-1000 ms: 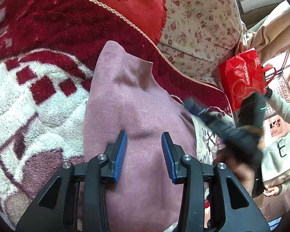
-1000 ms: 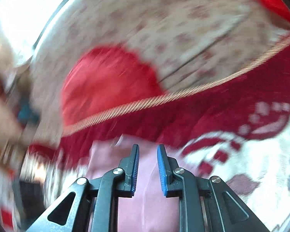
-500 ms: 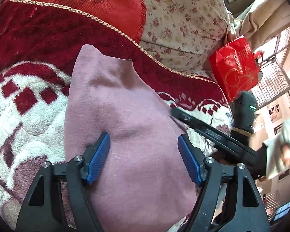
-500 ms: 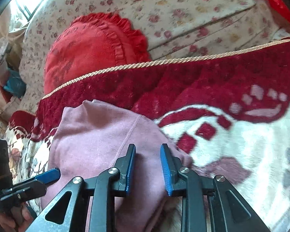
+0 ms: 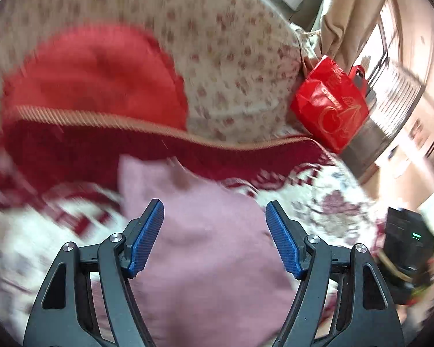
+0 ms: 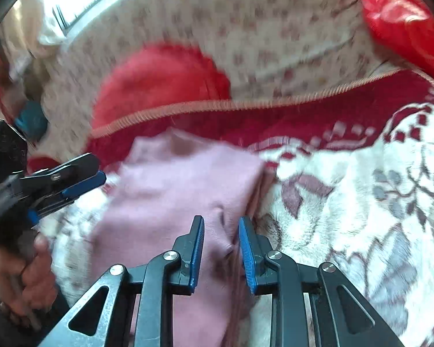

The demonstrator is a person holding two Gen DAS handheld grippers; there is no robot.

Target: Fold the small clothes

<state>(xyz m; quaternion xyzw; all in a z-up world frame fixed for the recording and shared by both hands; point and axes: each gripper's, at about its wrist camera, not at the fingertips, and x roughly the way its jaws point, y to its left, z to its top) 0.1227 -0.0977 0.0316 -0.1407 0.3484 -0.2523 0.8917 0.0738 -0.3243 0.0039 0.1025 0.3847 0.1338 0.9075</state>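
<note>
Step in hand: we judge a fold of the small dusty-pink knit garment is finished or nearly so; it lies as a compact doubled shape on the plush cream-and-maroon patterned blanket, far edge close under the gold-corded dark red border.

Left gripper: fingers released and spread wide, having just been opening; the pink cloth shows in the gap between them but neither blue pad presses on it. In the right wrist view it hangs at 9 o'clock of the garment, clear of the cloth, the person's hand on its grip.

Right gripper: fingers narrowly parted, having opened a little within the last second. A puckered ridge of the pink knit sits between the pads near the garment's 5 o'clock corner; we cannot tell whether they pinch it or only straddle it.

Next move, our judgement: settle the right-hand hold, then take the near edge with both grippers and carry it over toward 12 o'clock, or smooth the stack flat. Soft knit on deep pile will drag and bunch; lift before shifting.

Containers: one glossy red paper gift bag with gold cherry print at 2 o'clock, against the cream floral sofa back; contents hidden. Round red ruffled cushion at 11 o'clock holds nothing.
</note>
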